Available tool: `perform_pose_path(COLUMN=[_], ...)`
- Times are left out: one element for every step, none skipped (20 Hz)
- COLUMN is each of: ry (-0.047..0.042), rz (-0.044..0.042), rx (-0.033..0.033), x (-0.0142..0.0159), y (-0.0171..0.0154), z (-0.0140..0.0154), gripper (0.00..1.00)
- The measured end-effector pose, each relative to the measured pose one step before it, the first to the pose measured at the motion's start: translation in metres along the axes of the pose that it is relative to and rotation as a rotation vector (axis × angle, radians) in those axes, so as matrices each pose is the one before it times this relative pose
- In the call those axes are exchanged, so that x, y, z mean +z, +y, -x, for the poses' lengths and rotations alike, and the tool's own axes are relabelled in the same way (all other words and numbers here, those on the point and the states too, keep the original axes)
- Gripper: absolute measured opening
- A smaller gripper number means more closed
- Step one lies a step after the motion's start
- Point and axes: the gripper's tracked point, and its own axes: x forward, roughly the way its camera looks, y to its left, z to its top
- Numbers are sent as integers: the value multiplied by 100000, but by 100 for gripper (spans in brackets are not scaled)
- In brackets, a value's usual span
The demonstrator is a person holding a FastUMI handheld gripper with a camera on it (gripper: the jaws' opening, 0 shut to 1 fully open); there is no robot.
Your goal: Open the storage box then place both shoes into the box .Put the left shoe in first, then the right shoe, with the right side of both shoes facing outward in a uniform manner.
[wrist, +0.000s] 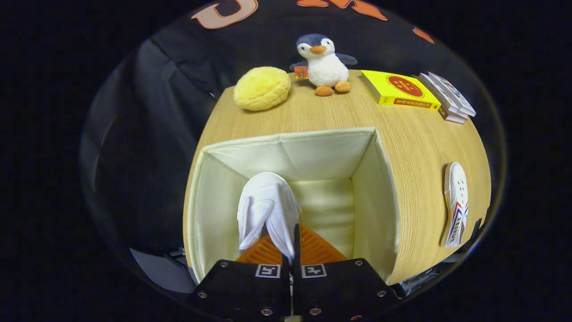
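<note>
Gripper view looks down into the open cream storage box (286, 154), where a white shoe (267, 208) hangs inside, toward its left wall. That box sits on a wooden table (415, 147). Beyond it lie a yellow plush bun (262, 88), a penguin toy (325, 65), a yellow book (399, 89) and a stack of books (449, 97). The other shoe (456, 204) lies on the table right of the box. The gripper (292, 243) has both fingers pinched close on the white shoe's fabric, just ahead of them
</note>
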Motion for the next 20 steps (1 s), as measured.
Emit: perform_pose_path(ry=[904,319,430,693,917,2019,1233,1160,1762,2948,4082,1502,1586,-1209,-1164,-519,-625,-464,-870,-1144], rz=[-3210,-3275,-2632,-2171,-1662,-392,-221,13,-494,-1431,-981,631,1597,936,252,377,866,932,1788,2338], rx=[-1322,-110,518,756,934,818,274,401,1611,3763,4058,3343,3479,3765,3924,3851,3229,1718,1676,2463], x=[-246,-35,-108,-228,-255,-426,-380,-474,-467,-652,-796,96,-181,255,291,118,297,324,286,229], y=[115,202,90,488,230,226,25,36,76,374,542,283,488,551,578,373,182,-178,-344,-203], z=[-352,-226,-766,-406,-349,-244,-205,-234,-177,-128,-33,145,444,751,890,1231,1125,975,1265,1090], gripper=[3,3,3,3,3,3,3,3,3,3,6,10,17,19,22,24,29,31,35,37])
